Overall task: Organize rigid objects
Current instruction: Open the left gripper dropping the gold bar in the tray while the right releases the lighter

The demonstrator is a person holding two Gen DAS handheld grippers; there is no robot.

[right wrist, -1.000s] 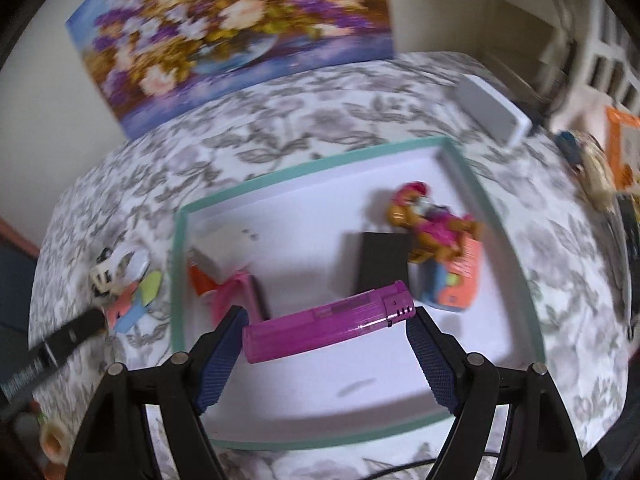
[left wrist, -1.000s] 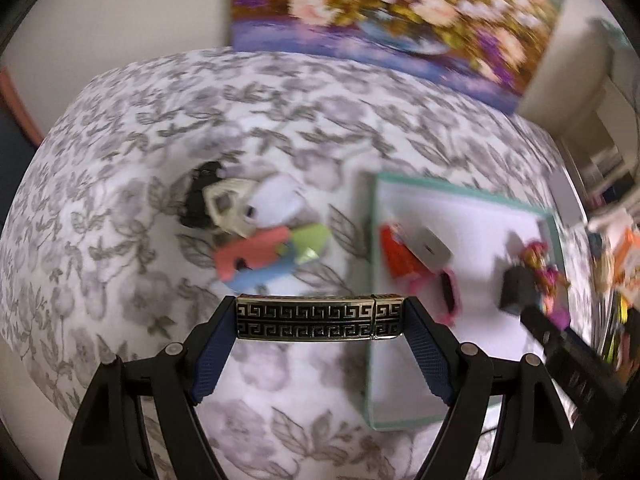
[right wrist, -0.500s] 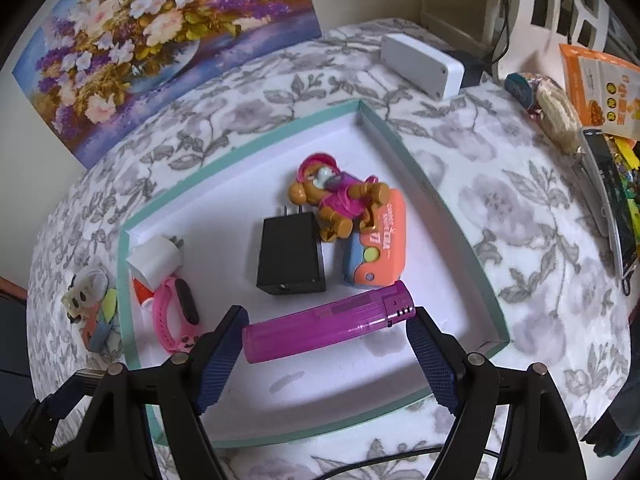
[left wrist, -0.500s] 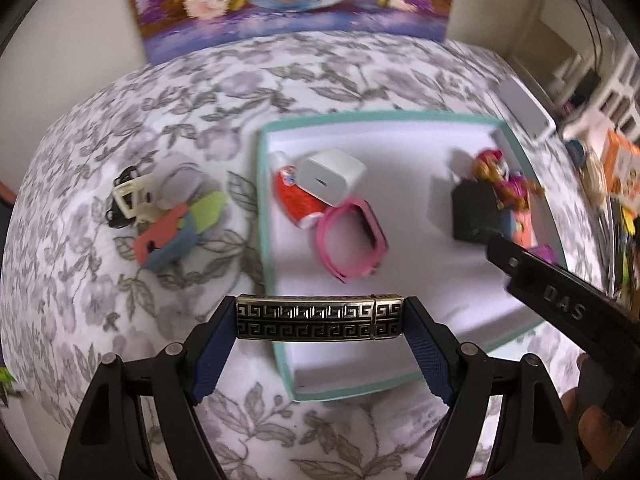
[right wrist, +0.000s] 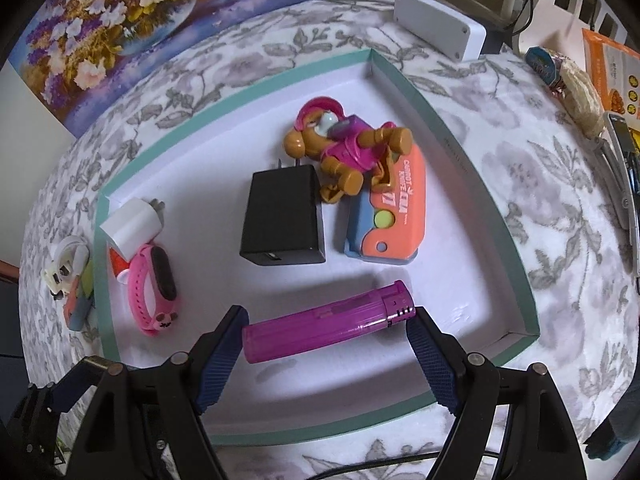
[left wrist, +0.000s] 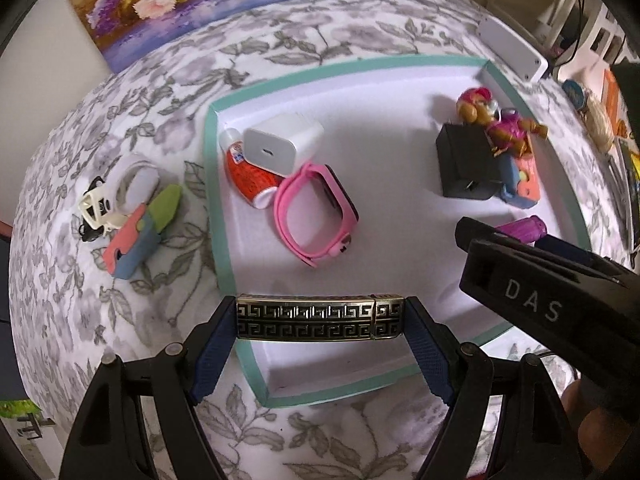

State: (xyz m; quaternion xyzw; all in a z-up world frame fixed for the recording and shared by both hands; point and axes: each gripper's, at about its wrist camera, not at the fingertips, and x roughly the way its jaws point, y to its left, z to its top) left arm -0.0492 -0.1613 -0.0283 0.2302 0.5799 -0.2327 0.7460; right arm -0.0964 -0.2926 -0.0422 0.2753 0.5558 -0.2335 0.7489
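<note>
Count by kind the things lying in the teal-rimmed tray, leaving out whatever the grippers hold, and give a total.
Chargers: 2, the white charger and the black charger
Pink watch: 1
Red tube: 1
Toy figure: 1
Orange toy knife: 1
Total: 6 in the tray

In the left wrist view, the right hand-held gripper is covering most of the purple lighter, leaving only its cap end showing. The white charger is hiding part of the red tube. At far right, the orange packet is being cut off by the picture's edge, its print too small to read.
</note>
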